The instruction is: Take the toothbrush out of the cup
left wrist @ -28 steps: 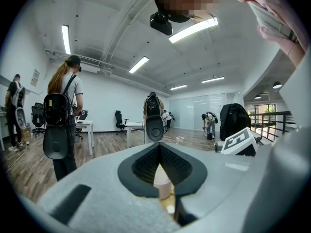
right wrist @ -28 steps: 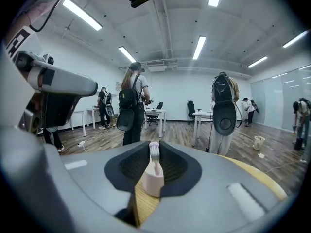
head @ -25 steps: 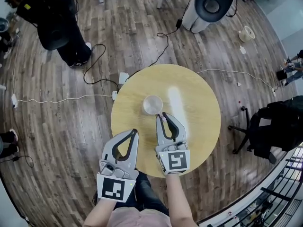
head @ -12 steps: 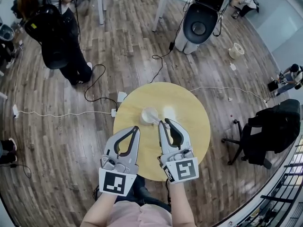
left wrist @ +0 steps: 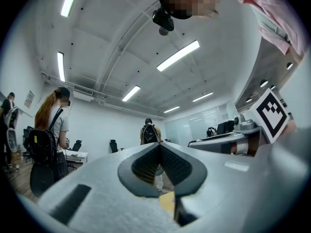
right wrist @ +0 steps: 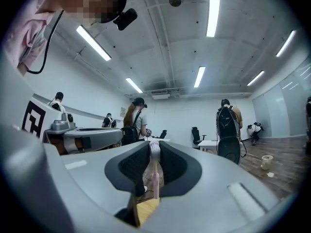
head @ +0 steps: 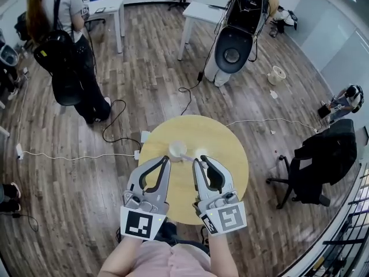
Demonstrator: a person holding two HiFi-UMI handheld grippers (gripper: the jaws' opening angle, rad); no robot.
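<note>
A white cup (head: 177, 149) stands on the round wooden table (head: 228, 154). My right gripper (head: 199, 163) is shut on a pink and white toothbrush (head: 188, 157), whose free end reaches left toward the cup's rim. In the right gripper view the toothbrush (right wrist: 154, 169) stands upright, pinched between the dark pads, with my right gripper (right wrist: 154, 147) pointing level across the room. To the left of it, my left gripper (head: 166, 160) is shut on nothing, near the cup. The left gripper (left wrist: 159, 145) shows its pads meeting at the tip, nothing between them.
A person with a black backpack (head: 63, 51) stands at the far left. White cables (head: 75, 154) lie on the wood floor by the table. A black office chair (head: 323, 160) is at the right. A black and white machine (head: 233, 45) and white desks (head: 106, 7) are farther back.
Both grippers have risen and the table looks smaller and lower. The toothbrush has come up with the right gripper, away from the cup. The head view has tilted up, showing more of the room.
</note>
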